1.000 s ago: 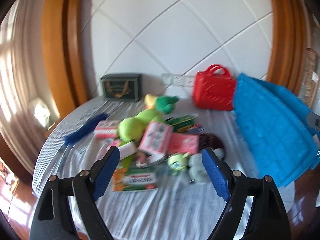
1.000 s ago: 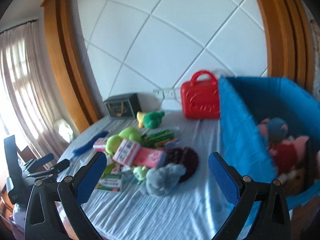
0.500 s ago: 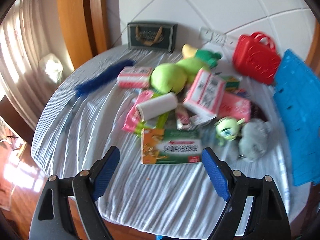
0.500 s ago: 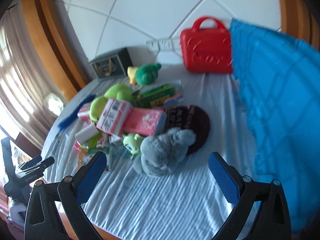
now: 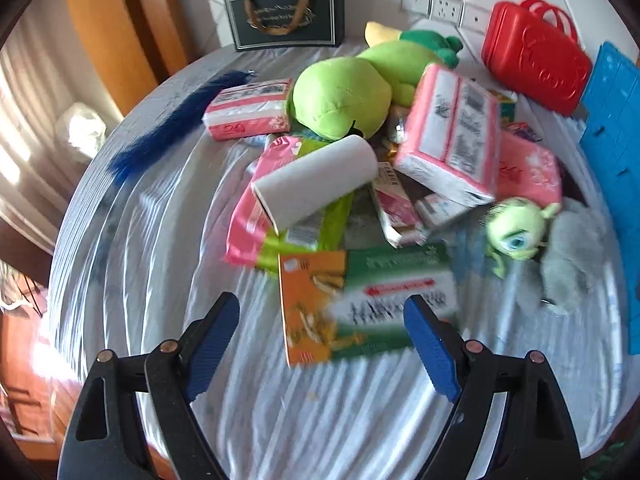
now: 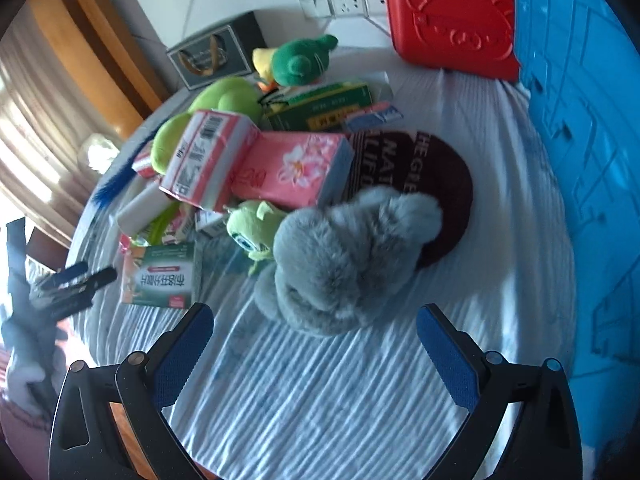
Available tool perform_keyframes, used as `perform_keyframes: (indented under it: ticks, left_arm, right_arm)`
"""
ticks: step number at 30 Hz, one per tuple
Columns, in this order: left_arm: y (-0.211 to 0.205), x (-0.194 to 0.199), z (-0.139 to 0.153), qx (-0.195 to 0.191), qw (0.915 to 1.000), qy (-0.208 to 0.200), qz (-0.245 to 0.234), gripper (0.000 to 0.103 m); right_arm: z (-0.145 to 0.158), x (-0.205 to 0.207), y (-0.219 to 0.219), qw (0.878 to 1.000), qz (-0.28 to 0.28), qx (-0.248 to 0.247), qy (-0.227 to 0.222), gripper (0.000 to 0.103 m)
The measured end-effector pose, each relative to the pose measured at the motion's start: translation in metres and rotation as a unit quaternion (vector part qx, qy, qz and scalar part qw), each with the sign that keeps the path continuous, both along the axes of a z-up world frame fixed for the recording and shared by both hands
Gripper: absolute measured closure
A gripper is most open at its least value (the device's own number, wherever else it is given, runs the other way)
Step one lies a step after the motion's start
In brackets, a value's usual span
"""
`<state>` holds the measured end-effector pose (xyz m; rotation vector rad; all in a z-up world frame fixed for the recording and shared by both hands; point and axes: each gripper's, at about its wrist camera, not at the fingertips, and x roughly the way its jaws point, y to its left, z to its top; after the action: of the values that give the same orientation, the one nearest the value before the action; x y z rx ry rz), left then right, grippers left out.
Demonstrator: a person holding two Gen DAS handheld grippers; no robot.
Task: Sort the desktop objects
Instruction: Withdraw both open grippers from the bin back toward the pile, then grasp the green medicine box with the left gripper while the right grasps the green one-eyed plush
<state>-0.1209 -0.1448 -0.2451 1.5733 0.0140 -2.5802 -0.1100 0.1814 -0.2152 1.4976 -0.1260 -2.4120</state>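
Both tongs hang open and empty over the cluttered worktop (image 5: 160,240). Left tongs (image 5: 322,322) hover above a green box (image 5: 368,300); right tongs (image 6: 314,332) above a grey plush (image 6: 344,256).

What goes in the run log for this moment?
left gripper: jaws open, empty, over green-orange box | right gripper: jaws open, empty, over grey plush

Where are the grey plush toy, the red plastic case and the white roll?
grey plush toy (image 6: 352,264), right wrist view, on the middle of its furry body.
red plastic case (image 6: 450,28), right wrist view, on its embossed front.
white roll (image 5: 316,180), left wrist view, on its curved side.
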Motion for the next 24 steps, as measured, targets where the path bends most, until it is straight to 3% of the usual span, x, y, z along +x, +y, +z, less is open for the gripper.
perform_keyframes:
  ticks: [6, 11, 15, 18, 24]
  left_arm:
    - [-0.019, -0.048, -0.028, -0.018, 0.9989, -0.020, -0.038, 0.019]
    - [-0.024, -0.067, -0.047, -0.038, 0.9950, -0.034, -0.086, 0.018]
    - [-0.030, -0.058, -0.062, -0.030, 0.9922, -0.053, -0.109, 0.019]
    - [-0.027, -0.037, -0.067, -0.045, 0.9865, -0.058, -0.147, 0.019]
    - [-0.037, -0.011, -0.065, 0.004, 0.9833, -0.070, -0.168, 0.019]
  right_arm:
    - [-0.025, 0.006, -0.038, 0.999, -0.022, 0.014, -0.029, 0.000]
    - [-0.066, 0.010, -0.085, 0.997, -0.032, 0.018, -0.067, 0.000]
    - [-0.087, 0.012, -0.122, 0.996, -0.028, 0.025, -0.078, 0.000]
    - [-0.099, 0.010, -0.147, 0.996, -0.017, 0.042, -0.082, 0.000]
    - [-0.105, -0.004, -0.166, 0.995, -0.024, 0.055, -0.075, 0.000]
